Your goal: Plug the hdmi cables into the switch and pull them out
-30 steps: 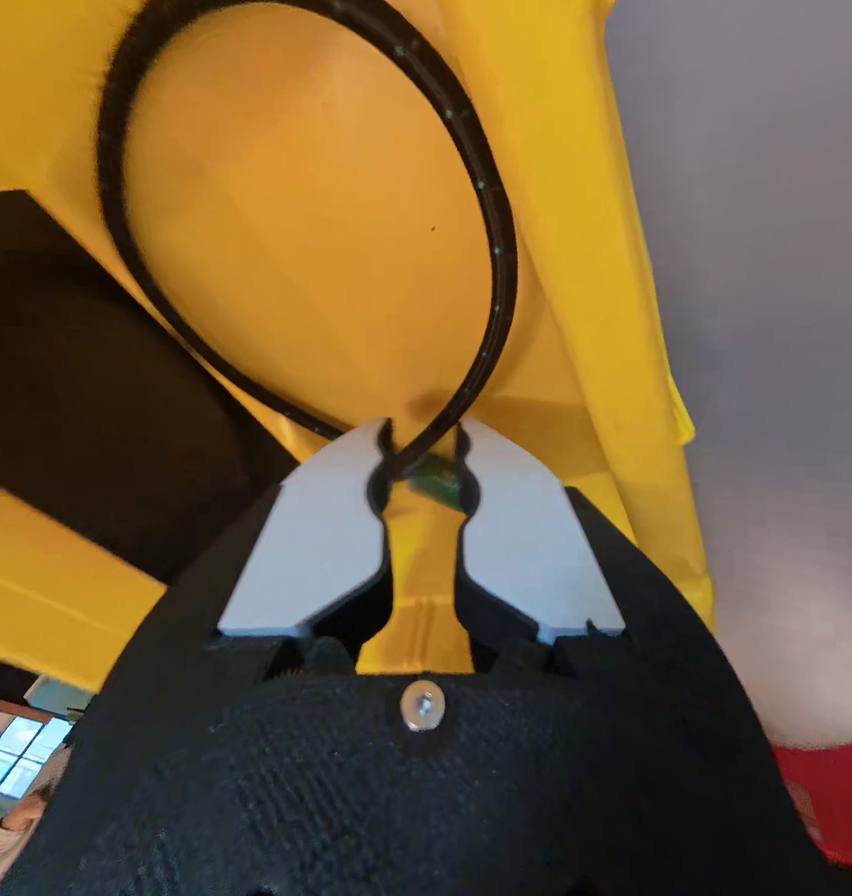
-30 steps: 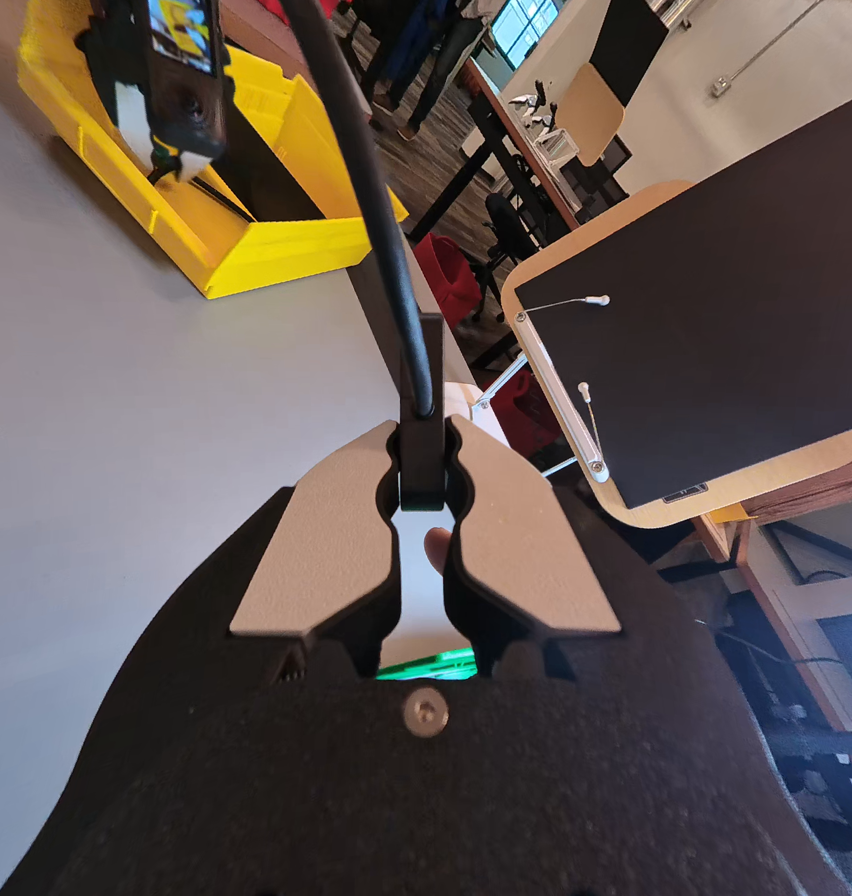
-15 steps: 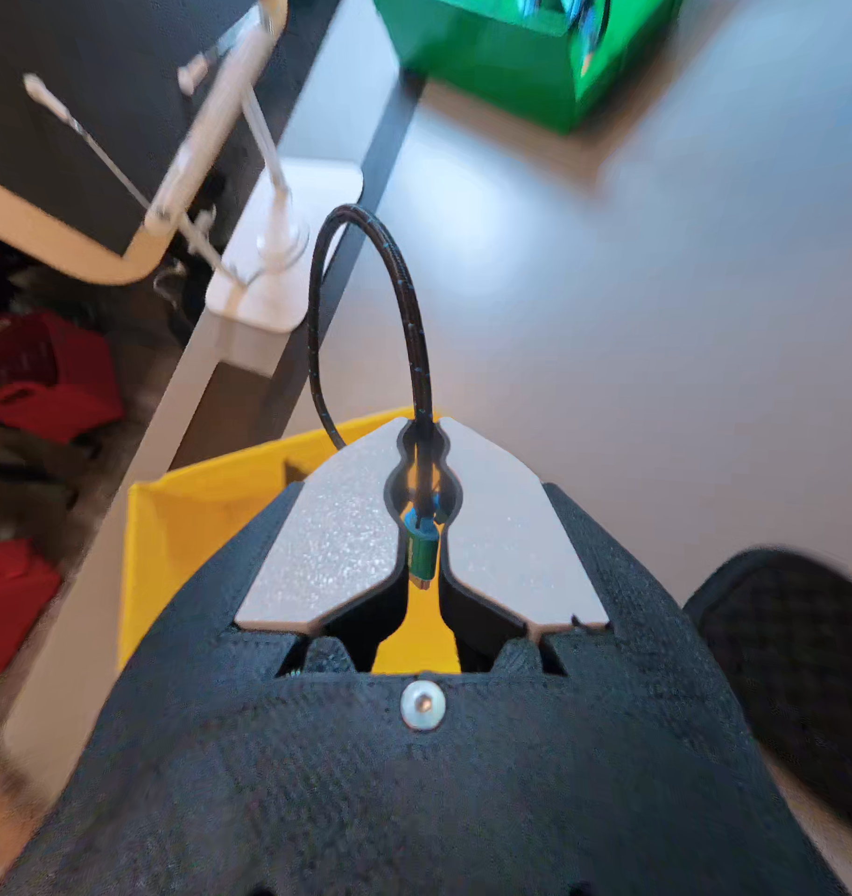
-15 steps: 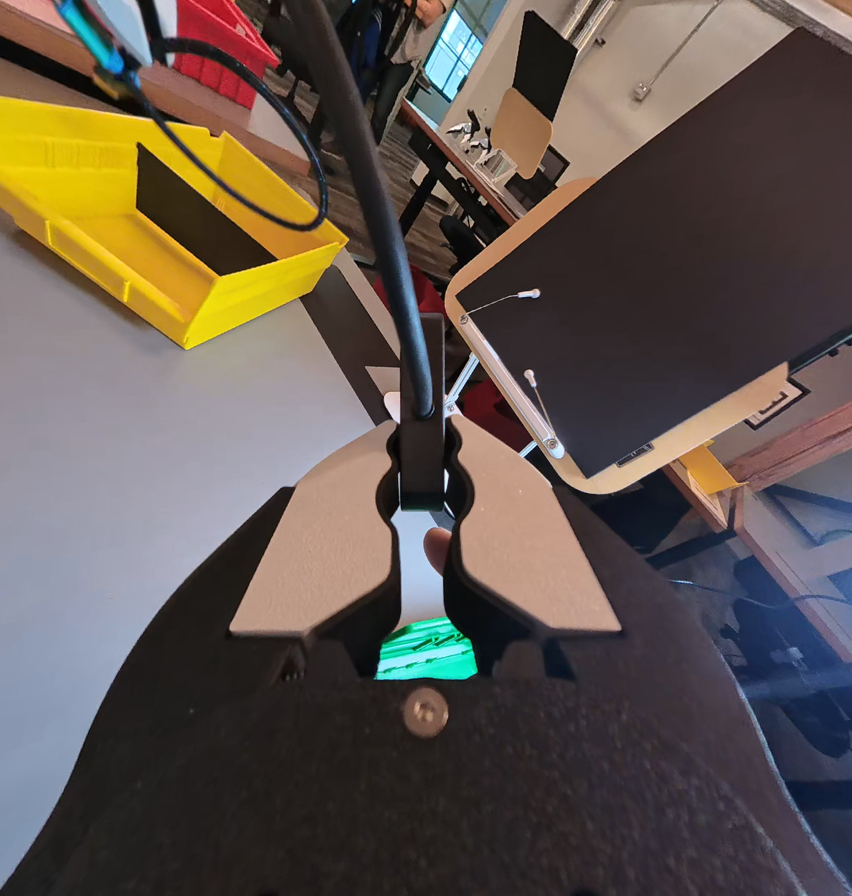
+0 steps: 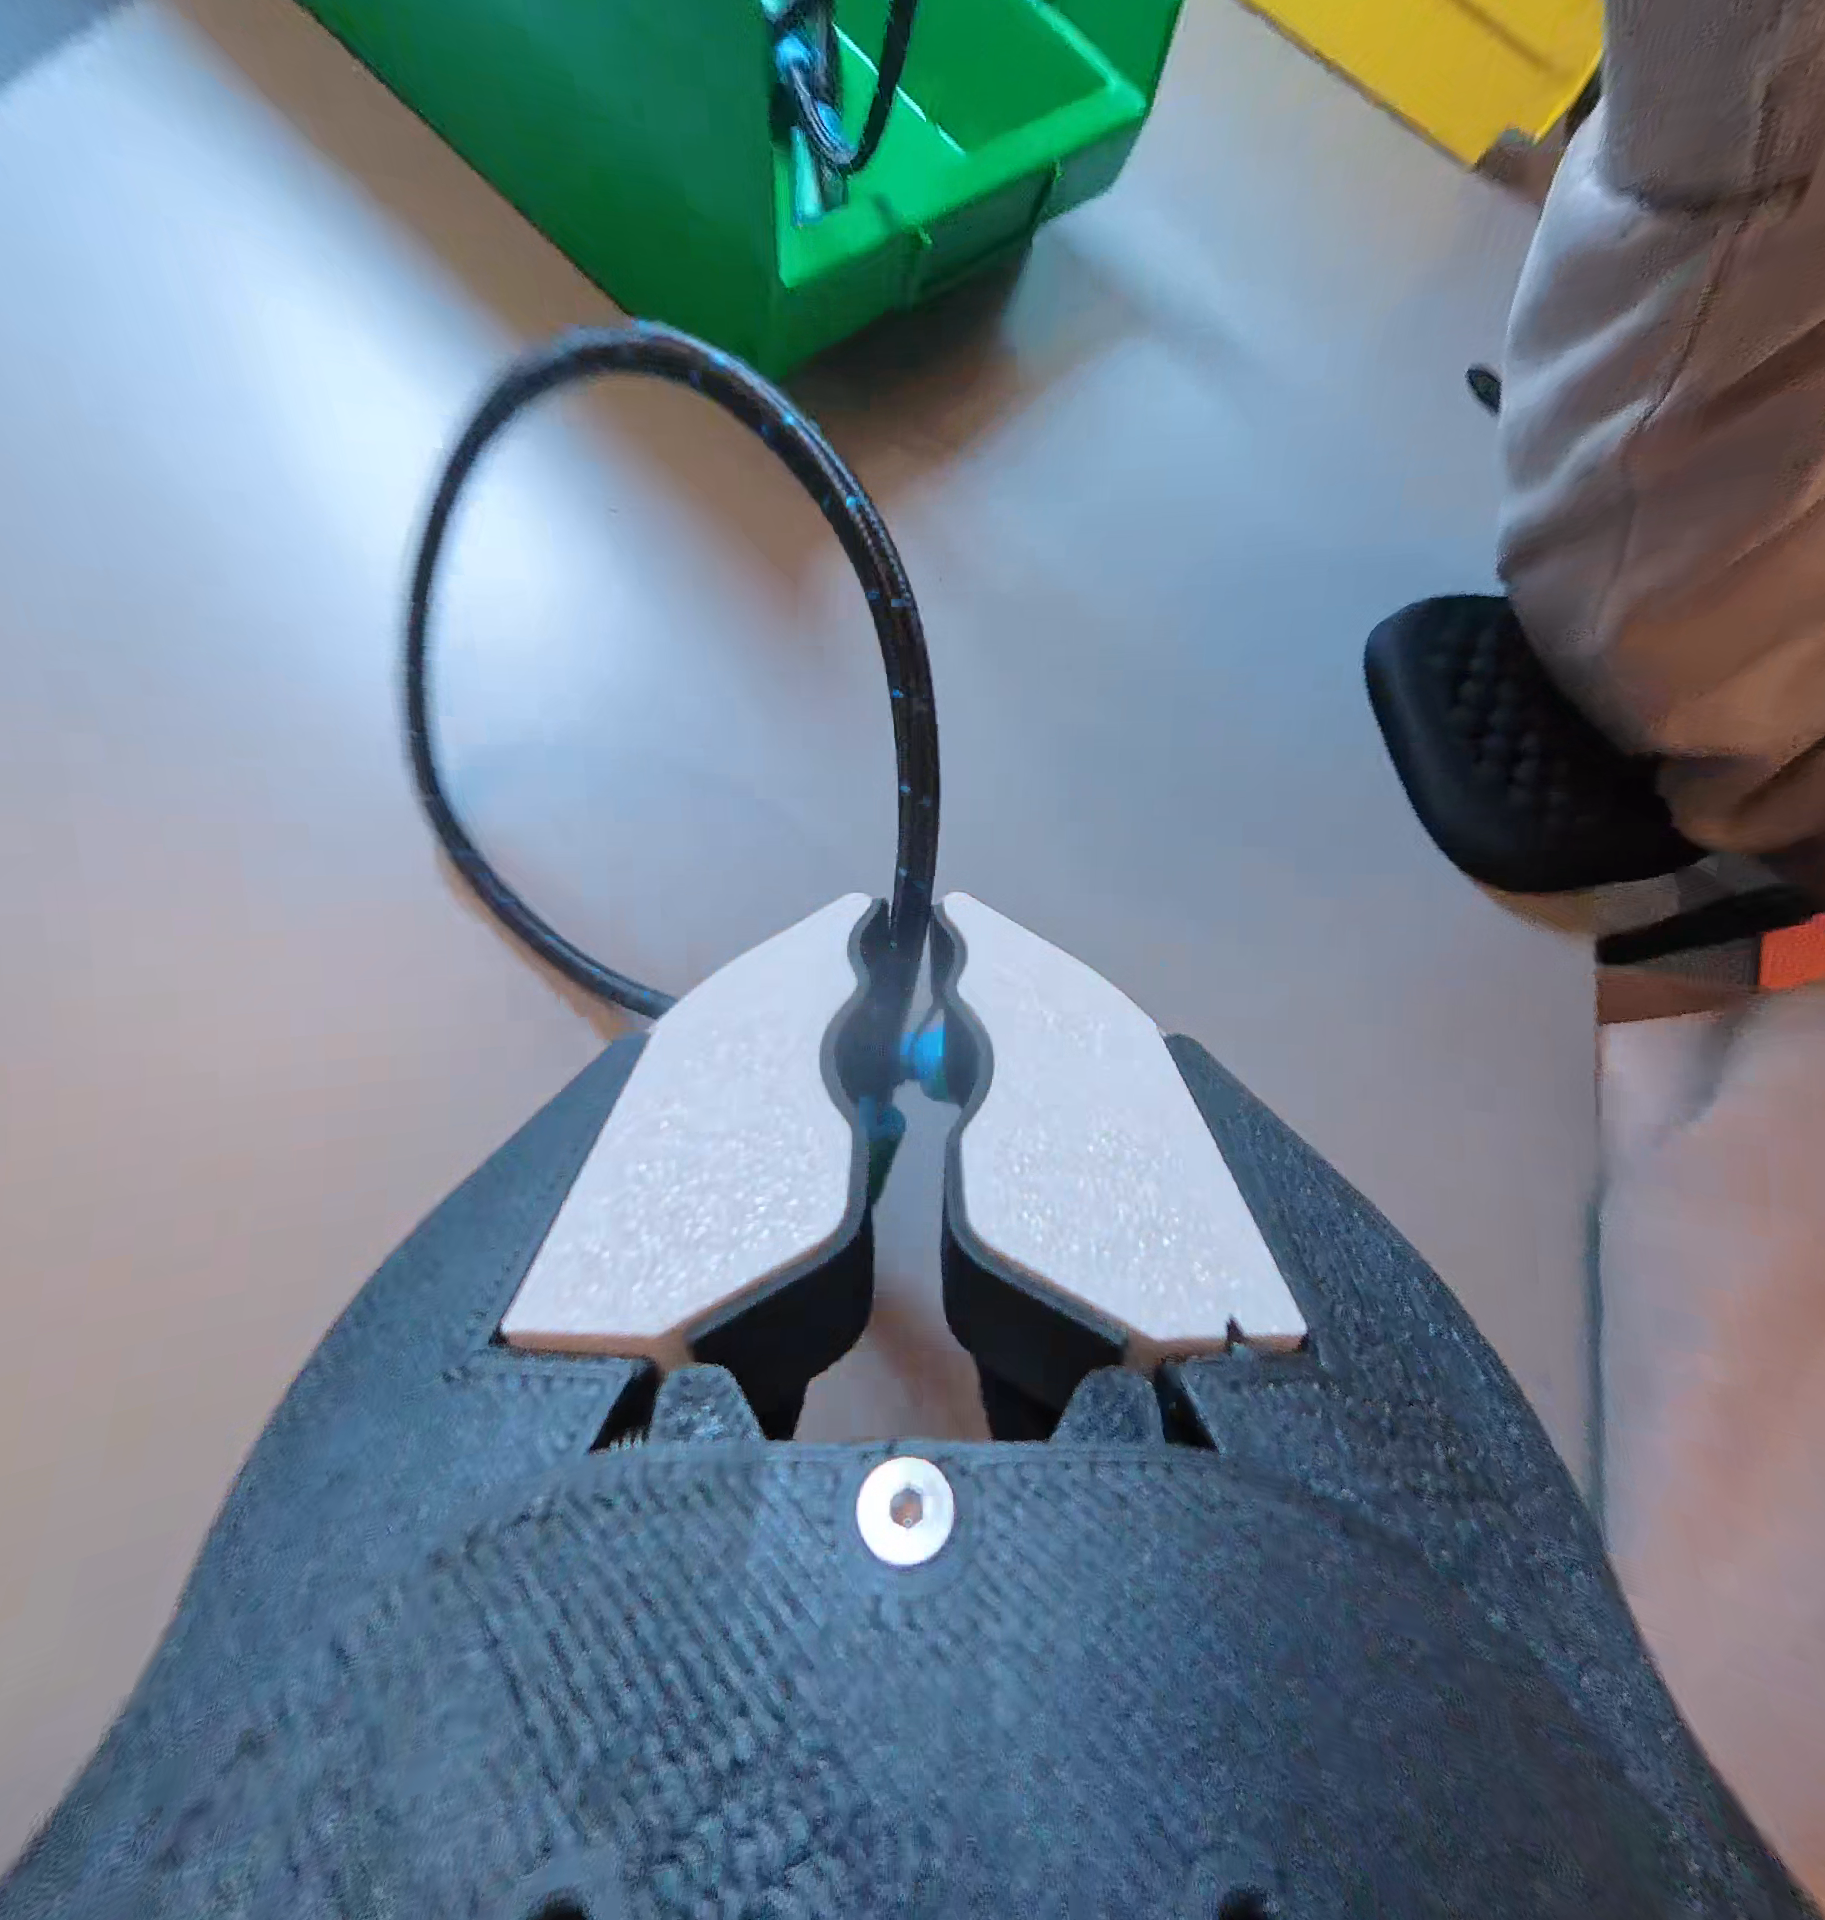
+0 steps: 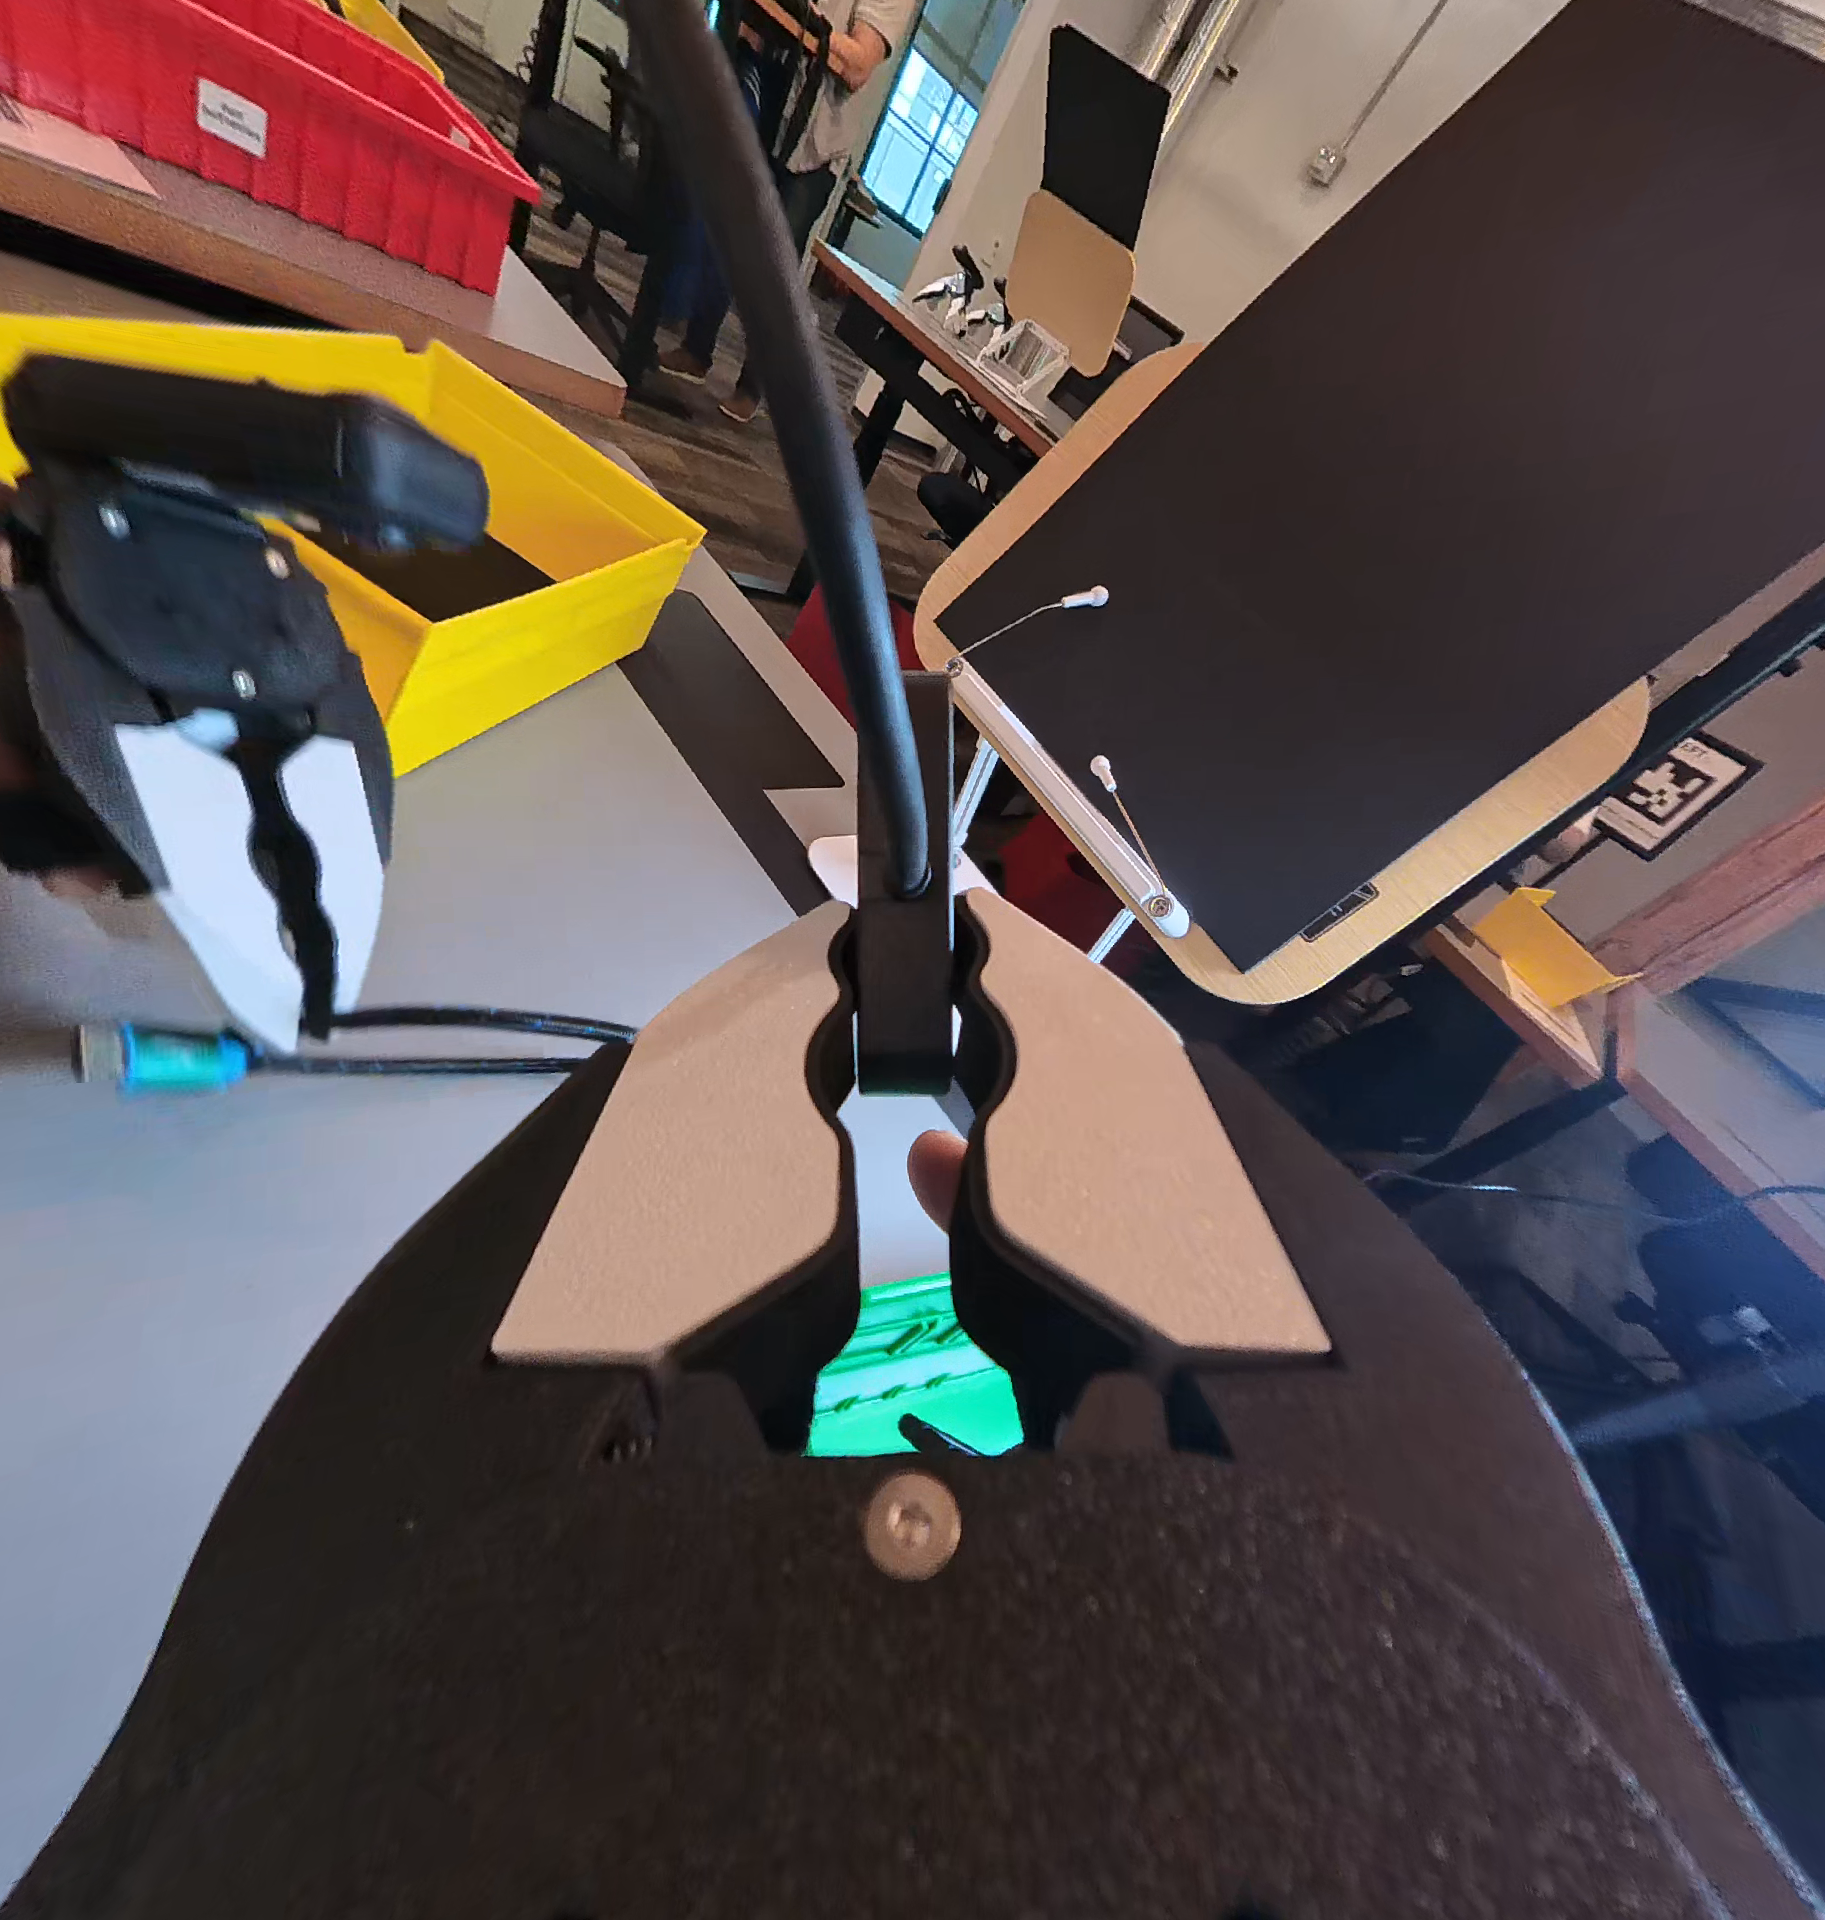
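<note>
My left gripper [image 5: 906, 914] is shut on a thin braided black cable [image 5: 534, 436] just behind its blue plug [image 5: 923, 1070]. The cable loops forward over the grey table [image 5: 212, 623]. In the right wrist view the left gripper [image 6: 300, 1013] hangs low over the table at the left, with the blue plug [image 6: 170, 1055] sticking out sideways. My right gripper [image 6: 903, 904] is shut on a black HDMI plug [image 6: 903, 997]. The plug's thick black cable [image 6: 835, 520] rises up and away. No switch shows in either view.
A green bin [image 5: 679, 156] holding cables stands ahead of the left gripper. A yellow bin [image 6: 534, 603] sits at the table's far edge, with a red bin [image 6: 316, 156] behind it. A black board [image 6: 1407, 571] leans off the table's right side. A person's sleeve [image 5: 1666, 364] is at the right. The grippers' ends are close to 20 cm from one another.
My left gripper has come out of the yellow bin with the thin cable and lowered to the table near the right gripper. The right gripper kept hold of the HDMI plug.
</note>
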Tool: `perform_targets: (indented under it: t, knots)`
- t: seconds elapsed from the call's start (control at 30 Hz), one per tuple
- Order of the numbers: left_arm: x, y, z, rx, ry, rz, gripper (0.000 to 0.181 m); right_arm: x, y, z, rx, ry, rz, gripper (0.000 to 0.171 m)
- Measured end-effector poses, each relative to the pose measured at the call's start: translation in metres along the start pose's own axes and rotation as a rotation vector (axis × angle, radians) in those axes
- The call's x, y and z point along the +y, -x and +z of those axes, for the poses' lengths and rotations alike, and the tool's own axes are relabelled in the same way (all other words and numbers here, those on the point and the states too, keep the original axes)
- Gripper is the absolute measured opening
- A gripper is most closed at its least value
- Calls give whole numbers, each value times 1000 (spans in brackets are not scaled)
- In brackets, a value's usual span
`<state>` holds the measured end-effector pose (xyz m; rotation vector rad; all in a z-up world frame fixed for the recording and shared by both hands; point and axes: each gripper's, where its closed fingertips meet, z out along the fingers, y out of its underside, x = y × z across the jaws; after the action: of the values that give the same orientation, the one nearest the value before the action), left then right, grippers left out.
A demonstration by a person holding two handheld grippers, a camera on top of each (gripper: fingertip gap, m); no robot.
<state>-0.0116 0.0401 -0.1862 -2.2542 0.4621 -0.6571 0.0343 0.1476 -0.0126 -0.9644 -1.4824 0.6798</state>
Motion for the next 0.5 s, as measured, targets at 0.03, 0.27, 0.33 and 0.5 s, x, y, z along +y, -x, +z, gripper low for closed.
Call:
perform_targets:
  t: [0.03, 0.27, 0.33, 0.5]
  knots:
    - [0, -2, 10, 16, 10, 19, 8, 1, -1, -1, 1, -1, 6, 15]
    - [-2, 11, 17, -92, 131, 489, 21, -2, -13, -10, 15, -39, 44, 15]
    - [12, 28, 15, -165, 278, 710, 24, -3, -14, -10, 6, -57, 72, 15]
    - [37, 39, 31, -53, 493, 854, 32, -2, -10, -7, -10, -59, 86, 15]
